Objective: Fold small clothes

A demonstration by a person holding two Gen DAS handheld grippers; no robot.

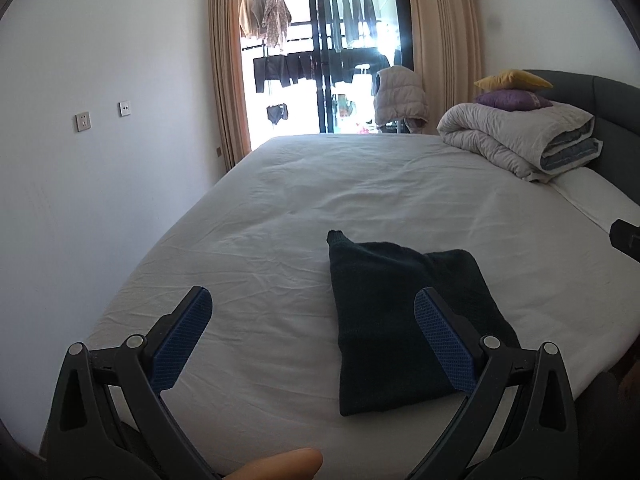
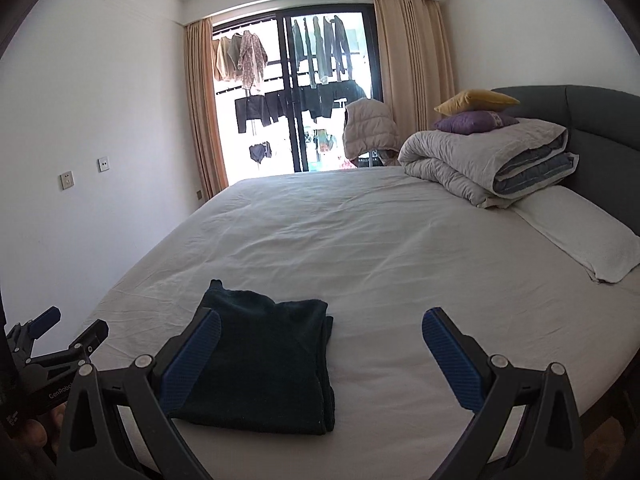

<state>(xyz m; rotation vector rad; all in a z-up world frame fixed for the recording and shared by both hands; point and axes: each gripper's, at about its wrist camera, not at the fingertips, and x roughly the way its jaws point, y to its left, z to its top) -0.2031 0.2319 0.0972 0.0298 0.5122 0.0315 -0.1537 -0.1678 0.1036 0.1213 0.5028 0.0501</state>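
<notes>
A dark knit garment (image 1: pixel 396 320) lies folded into a compact rectangle on the white bed sheet (image 1: pixel 320 200); it also shows in the right wrist view (image 2: pixel 264 356). One corner sticks out at its far left. My left gripper (image 1: pixel 312 312) is open and empty, held above the near edge of the bed, with the garment behind its right finger. My right gripper (image 2: pixel 320 332) is open and empty, with the garment behind its left finger. The left gripper (image 2: pixel 76 328) also shows at the left edge of the right wrist view.
A rolled grey duvet (image 2: pixel 488 160) with a purple cushion (image 2: pixel 476 122) and a yellow cushion (image 2: pixel 476 102) sits at the headboard (image 2: pixel 592 120). A white pillow (image 2: pixel 576 236) lies on the right. A puffy vest (image 2: pixel 370 130) hangs on a chair by the balcony door.
</notes>
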